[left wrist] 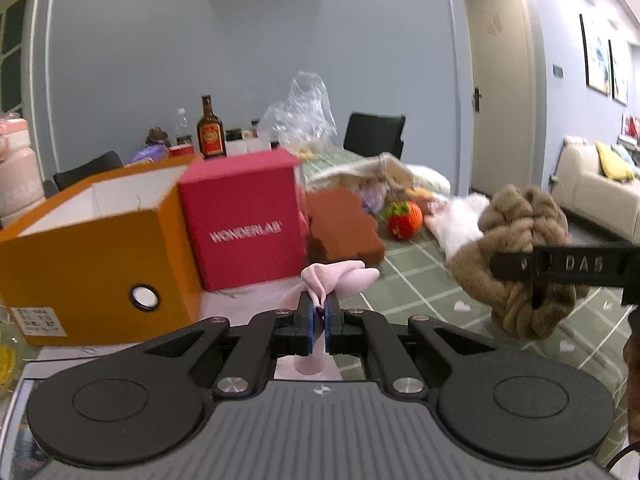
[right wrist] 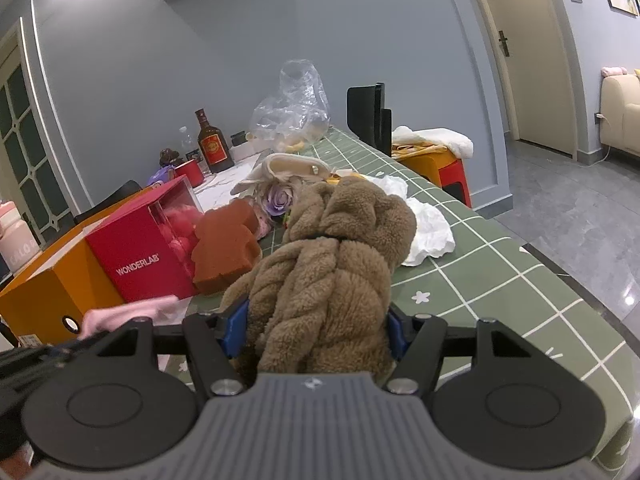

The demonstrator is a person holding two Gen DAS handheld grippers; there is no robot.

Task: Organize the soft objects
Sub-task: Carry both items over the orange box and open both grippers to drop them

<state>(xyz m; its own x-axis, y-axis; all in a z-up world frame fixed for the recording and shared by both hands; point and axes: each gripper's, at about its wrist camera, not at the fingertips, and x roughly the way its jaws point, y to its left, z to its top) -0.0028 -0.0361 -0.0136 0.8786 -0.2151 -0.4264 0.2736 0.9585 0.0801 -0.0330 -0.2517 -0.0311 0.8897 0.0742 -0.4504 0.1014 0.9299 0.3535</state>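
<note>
Left gripper (left wrist: 319, 312) is clamped on a thin pink cloth (left wrist: 340, 278), carried clear of the table just right of the boxes. Right gripper (right wrist: 316, 322) stands wide, its pads pressing both sides of a bulky brown plush knot (right wrist: 336, 248) held above the green checked tablecloth (right wrist: 500, 280).

Step in hand, as judged: both soft items are lifted and in transit to storage. Next move calls for carrying the cloth left over the orange box (left wrist: 100, 248) and releasing.

Orange box: open top, contents not visible. Red WONDERLAB box (right wrist: 136, 260): pink fluffy items visible through its clear side.
</note>
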